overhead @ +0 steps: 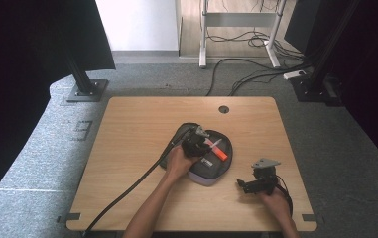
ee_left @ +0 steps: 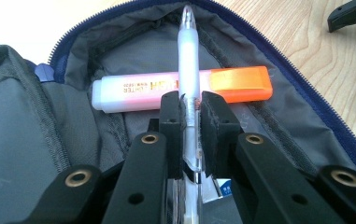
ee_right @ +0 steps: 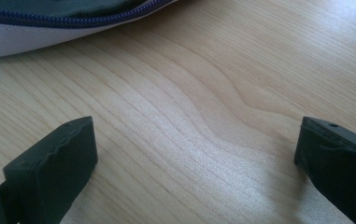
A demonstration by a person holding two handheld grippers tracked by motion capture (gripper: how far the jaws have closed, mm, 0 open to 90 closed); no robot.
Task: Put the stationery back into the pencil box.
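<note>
- Your left tongs [ee_left: 191, 109] are clenched on a clear pen [ee_left: 189, 60], which stands along the jaws and crosses over an orange-capped highlighter [ee_left: 133, 93] lying inside the open pencil case [ee_left: 21, 116].
- From the high view, that case [overhead: 216, 171] lies mid-worktop [overhead: 137, 129], your left hand [overhead: 176, 163] over it; the pen is too small to make out there.
- Your right tongs [ee_right: 194, 149] are released, jaws spread wide over bare wood, just beside the case's zipped edge [ee_right: 68, 21].
- High view places them [overhead: 248, 184] near the front right.
</note>
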